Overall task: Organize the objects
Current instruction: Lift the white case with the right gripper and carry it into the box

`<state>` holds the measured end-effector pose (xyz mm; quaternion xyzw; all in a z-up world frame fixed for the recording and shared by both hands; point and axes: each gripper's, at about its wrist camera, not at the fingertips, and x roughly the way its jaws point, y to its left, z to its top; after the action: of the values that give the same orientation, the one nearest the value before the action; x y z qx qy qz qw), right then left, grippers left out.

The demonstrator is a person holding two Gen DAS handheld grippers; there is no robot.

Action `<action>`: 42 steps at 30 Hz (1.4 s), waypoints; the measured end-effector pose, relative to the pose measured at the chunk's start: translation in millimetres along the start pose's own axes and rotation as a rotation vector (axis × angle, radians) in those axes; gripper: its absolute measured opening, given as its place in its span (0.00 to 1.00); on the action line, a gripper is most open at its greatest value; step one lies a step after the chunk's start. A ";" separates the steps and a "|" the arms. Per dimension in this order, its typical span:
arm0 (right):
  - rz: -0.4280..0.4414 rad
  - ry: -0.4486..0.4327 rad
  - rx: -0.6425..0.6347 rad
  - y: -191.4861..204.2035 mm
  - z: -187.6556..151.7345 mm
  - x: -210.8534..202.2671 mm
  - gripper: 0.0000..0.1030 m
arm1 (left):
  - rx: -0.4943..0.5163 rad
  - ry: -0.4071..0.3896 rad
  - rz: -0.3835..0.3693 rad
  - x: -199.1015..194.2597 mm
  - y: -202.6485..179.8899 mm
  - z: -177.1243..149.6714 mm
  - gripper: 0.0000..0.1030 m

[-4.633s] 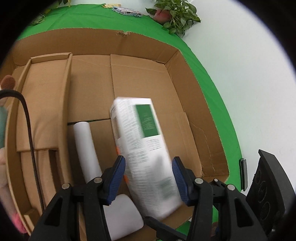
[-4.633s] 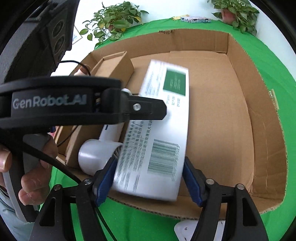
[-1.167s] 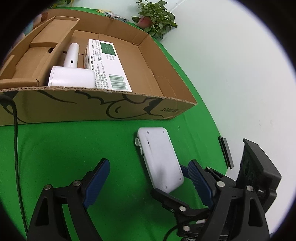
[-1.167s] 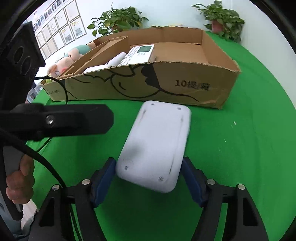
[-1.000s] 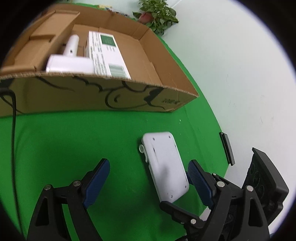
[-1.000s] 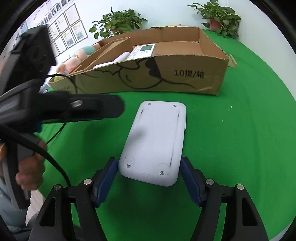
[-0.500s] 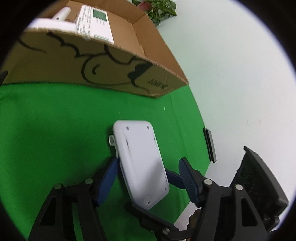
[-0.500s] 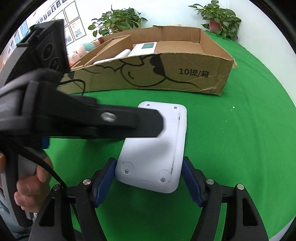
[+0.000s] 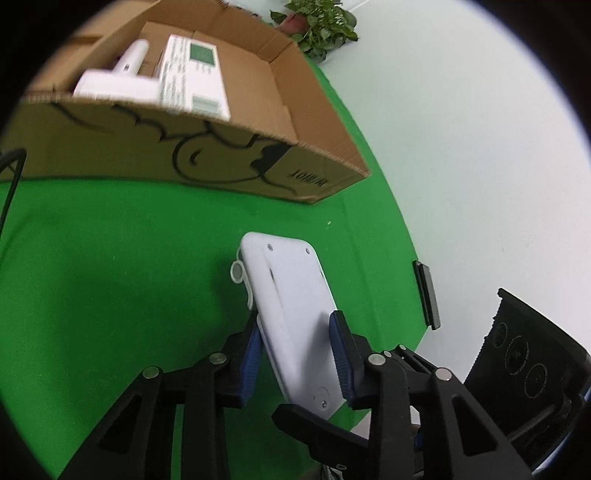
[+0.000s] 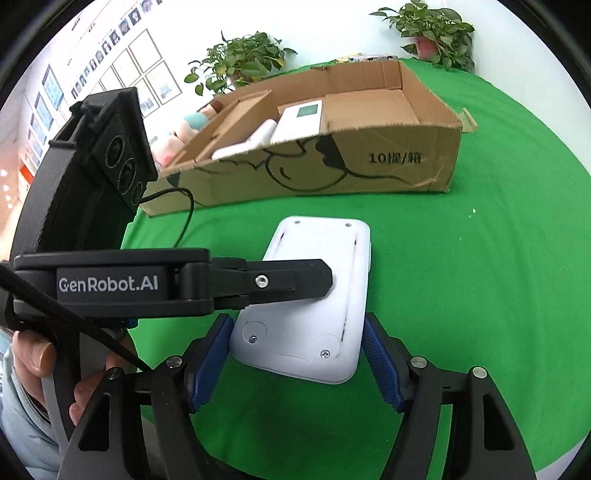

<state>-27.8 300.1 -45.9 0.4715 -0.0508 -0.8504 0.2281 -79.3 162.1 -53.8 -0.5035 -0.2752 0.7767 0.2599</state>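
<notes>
A flat white plastic device (image 9: pixel 291 317) with rounded corners and screws is held over the green table. My left gripper (image 9: pixel 295 354) is shut on its near end, one pad on its top face and one beneath. In the right wrist view my right gripper (image 10: pixel 297 360) is shut on the device (image 10: pixel 325 280) across its width, with the left gripper's finger (image 10: pixel 280 282) lying over it. Beyond it stands an open cardboard box (image 10: pixel 332 173) holding a white hair dryer (image 9: pixel 114 83) and a white carton with a green label (image 9: pixel 194 79).
The green tablecloth (image 10: pixel 480 295) ends at a curved edge on the right. Potted plants (image 10: pixel 436 29) stand behind the box. Soft toys (image 10: pixel 184 129) lie at the box's far left. A black cable (image 10: pixel 184 210) trails beside the box.
My left gripper has closed from wide open onto the white device. The device is tilted up off the cloth. The right gripper keeps its hold.
</notes>
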 end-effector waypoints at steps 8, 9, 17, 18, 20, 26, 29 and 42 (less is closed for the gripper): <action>0.008 -0.089 -0.018 9.3 24.4 -36.7 0.65 | 0.082 -0.077 -0.003 -24.7 -34.3 16.7 0.30; 0.006 -0.100 -0.020 9.9 29.1 -39.4 0.65 | 0.090 -0.081 -0.003 -26.3 -36.7 19.2 0.30; -0.007 -0.160 -0.029 14.1 60.4 -58.9 0.65 | 0.153 -0.113 -0.007 -50.0 -47.0 35.2 0.30; -0.010 -0.166 -0.031 15.1 64.3 -60.8 0.65 | 0.158 -0.116 -0.009 -50.2 -53.7 40.3 0.30; -0.017 -0.178 -0.038 16.7 73.8 -65.3 0.65 | 0.171 -0.123 -0.016 -52.8 -56.8 56.9 0.30; -0.037 -0.222 -0.057 22.4 100.2 -80.5 0.65 | 0.214 -0.146 -0.031 -66.3 -73.4 78.4 0.30; -0.043 -0.242 -0.064 23.7 114.3 -85.9 0.65 | 0.233 -0.154 -0.035 -75.9 -83.0 86.8 0.30; -0.044 -0.248 -0.073 19.6 164.1 -74.8 0.65 | 0.235 -0.150 -0.031 -75.4 -82.6 133.4 0.30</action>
<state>-122.8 294.1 108.5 0.3550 -0.0374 -0.9082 0.2184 -165.3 147.6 96.8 -0.4059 -0.2087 0.8349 0.3076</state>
